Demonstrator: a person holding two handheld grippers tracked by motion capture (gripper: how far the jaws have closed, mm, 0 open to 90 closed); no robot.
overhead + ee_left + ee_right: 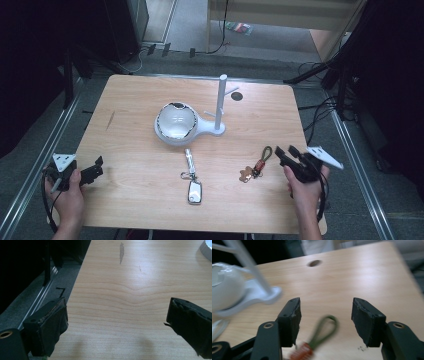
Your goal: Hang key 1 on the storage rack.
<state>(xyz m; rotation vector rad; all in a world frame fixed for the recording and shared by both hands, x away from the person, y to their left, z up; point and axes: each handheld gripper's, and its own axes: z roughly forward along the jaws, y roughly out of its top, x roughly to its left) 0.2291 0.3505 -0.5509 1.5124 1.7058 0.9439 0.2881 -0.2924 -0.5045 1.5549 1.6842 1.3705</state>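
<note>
Both your grippers gape empty: right gripper (286, 153) beside the leather keychain (260, 164), left gripper (95, 167) well apart; a rushed pinch could skid it.

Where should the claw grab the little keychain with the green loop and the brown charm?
Probably by the green loop of the keychain. It lies flat on the table, pointing away from the brown charm, with bare wood on both sides. The right claw is open and already almost over it, so come down from above, one jaw each side of the cord.
</note>
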